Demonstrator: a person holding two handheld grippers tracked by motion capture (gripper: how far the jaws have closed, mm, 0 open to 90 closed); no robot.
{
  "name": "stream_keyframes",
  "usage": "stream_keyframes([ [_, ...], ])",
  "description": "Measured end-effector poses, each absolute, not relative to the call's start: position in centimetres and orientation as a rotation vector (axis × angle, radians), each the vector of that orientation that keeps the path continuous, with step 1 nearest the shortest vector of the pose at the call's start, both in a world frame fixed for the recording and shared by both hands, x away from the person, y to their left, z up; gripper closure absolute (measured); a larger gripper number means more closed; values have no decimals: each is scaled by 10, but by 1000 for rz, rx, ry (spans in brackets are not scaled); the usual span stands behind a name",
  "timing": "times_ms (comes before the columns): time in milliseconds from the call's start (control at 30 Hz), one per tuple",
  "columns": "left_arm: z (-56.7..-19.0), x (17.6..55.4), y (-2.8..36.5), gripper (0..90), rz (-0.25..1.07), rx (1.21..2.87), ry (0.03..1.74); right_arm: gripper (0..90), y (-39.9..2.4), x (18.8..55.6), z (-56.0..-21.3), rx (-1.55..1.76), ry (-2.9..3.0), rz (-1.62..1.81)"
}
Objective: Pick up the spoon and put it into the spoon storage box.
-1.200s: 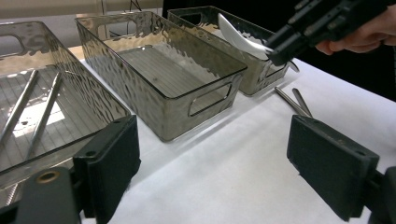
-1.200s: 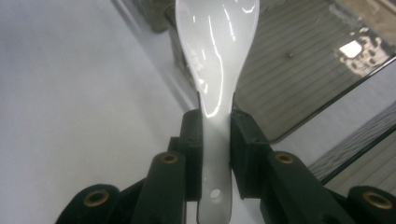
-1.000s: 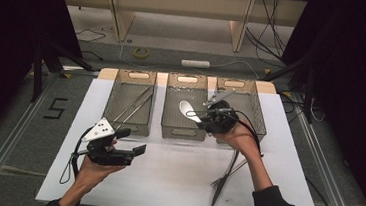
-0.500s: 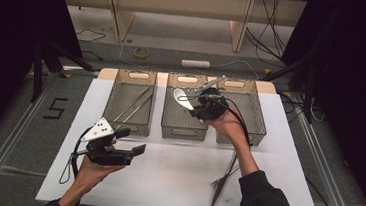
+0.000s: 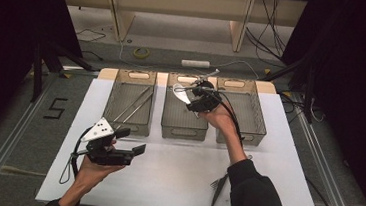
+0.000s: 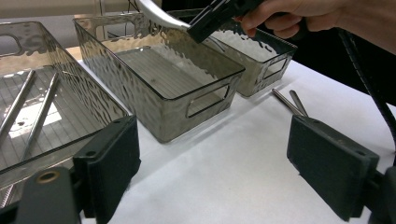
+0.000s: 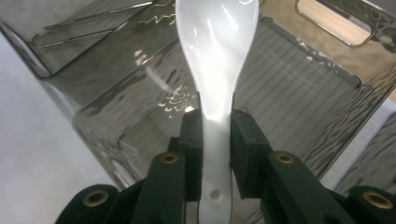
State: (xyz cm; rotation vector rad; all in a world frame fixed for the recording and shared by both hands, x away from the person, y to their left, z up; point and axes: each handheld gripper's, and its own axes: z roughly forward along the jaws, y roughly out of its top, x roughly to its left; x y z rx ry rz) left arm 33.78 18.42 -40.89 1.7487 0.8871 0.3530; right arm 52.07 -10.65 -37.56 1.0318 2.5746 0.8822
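Observation:
My right gripper (image 5: 192, 96) is shut on the handle of a white ceramic spoon (image 7: 217, 46). It holds the spoon in the air over the far end of the middle clear bin (image 5: 183, 132), bowl pointing left. In the right gripper view the two pads (image 7: 192, 135) press the handle from both sides, with the bin's ribbed floor below. My left gripper (image 5: 131, 141) hangs open and empty above the front left of the table. In the left gripper view the spoon (image 6: 159, 14) and the right gripper (image 6: 210, 18) are at the top.
Three clear grey bins stand in a row at the back of the white table (image 5: 174, 182). The left bin (image 5: 128, 123) holds long metal rods (image 5: 133, 106). The right bin (image 5: 254, 124) sits beside my right forearm. Metal cutlery (image 5: 218, 189) lies near the front edge at the right.
My right gripper has carried the spoon away from me and to the left, from between the middle and right bins to above the middle bin's far end. The left gripper has stayed put.

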Motion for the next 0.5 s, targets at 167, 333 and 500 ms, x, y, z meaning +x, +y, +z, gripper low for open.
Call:
stream_keyframes([
  [167,-409,338,184,167,356,1750,884,763,-100,530,-380,1073,2571,851],
  [333,-408,337,185,167,358,1751,879,763,-94,534,-382,1103,2563,837],
  [500,-408,337,184,167,360,1753,880,763,-91,536,-386,1118,2566,830],
])
